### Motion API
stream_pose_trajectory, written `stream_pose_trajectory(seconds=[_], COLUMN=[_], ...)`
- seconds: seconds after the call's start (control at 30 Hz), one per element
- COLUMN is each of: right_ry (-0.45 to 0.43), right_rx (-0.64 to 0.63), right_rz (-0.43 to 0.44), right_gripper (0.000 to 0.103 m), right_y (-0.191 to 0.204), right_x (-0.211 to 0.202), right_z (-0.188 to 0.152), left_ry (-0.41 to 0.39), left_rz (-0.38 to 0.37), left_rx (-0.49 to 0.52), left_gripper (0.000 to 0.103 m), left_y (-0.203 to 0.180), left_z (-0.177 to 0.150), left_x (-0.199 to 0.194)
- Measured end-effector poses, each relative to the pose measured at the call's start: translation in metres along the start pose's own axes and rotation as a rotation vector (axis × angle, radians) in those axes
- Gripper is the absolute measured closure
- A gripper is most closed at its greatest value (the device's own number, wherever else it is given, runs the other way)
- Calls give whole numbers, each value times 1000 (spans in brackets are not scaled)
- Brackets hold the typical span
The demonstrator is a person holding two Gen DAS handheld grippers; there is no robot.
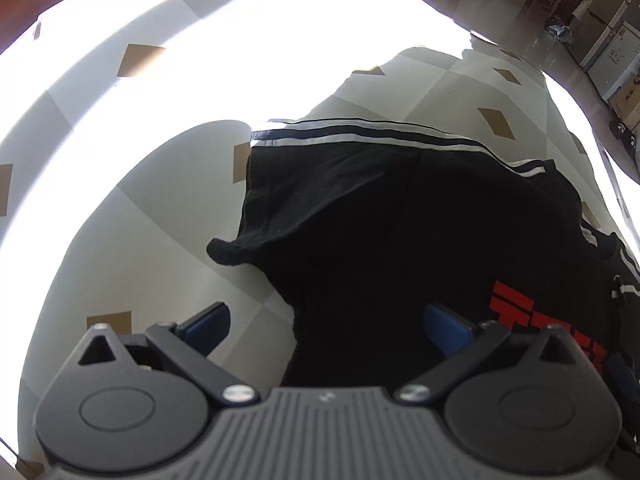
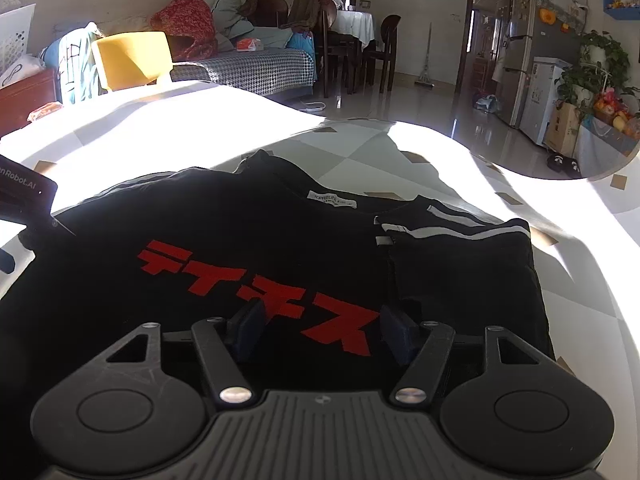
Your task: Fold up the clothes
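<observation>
The black T-shirt [image 2: 248, 248] lies print-up on the sunlit counter [image 1: 132, 216], with both striped sleeves already turned in over the body: one [image 2: 456, 236] in the right wrist view, the other [image 1: 360, 168] in the left wrist view. The left claw [image 1: 326, 322] and right claw [image 2: 322, 330] hover over the near edge, jaws apart and empty. Judged from this, the side folds are in place and the lengthwise fold is outstanding.

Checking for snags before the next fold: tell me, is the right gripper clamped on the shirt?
No, the right gripper is open, hovering above the black shirt.
</observation>
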State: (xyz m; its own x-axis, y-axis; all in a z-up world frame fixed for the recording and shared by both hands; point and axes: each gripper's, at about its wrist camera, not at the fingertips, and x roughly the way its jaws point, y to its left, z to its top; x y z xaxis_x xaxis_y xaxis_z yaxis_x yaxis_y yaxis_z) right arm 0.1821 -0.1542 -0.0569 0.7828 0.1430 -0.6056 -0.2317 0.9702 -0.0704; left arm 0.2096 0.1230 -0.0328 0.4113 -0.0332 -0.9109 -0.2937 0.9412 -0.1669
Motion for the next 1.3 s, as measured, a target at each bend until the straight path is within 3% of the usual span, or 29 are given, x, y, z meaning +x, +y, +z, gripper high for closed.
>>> stream_pose_trajectory(seconds=[0.13,0.37,0.47,0.53,0.73,0.97,1.23,1.3], right_ry=[0,1,1,2,2,3,3,3], right_rx=[12,13,11,12,11,11,12,12], right_rz=[-1,6,5,6,6,7,6,6], right_gripper=[34,30,29,29,28,27,27,27], right_y=[-2,-3,-2,-2,-2,-1,-1,-1], right_x=[1,2,2,2,2,2,2,2], right_z=[-1,-1,-1,-2,-2,-2,-1,-1], left_ry=[13,-30,-58,-80,-130,-226,-343,-336], left_rz=[0,-4,-7,-9,17,71,148,134], left_rx=[-18,-45,-40,-16,46,159,423,436], left_gripper=[0,2,13,30,57,61,61,60], left_y=[-1,-4,-8,-13,-24,-41,-81,-87], left_z=[1,12,15,16,14,7,-19,-23], left_x=[11,19,16,12,3,-14,-24,-23])
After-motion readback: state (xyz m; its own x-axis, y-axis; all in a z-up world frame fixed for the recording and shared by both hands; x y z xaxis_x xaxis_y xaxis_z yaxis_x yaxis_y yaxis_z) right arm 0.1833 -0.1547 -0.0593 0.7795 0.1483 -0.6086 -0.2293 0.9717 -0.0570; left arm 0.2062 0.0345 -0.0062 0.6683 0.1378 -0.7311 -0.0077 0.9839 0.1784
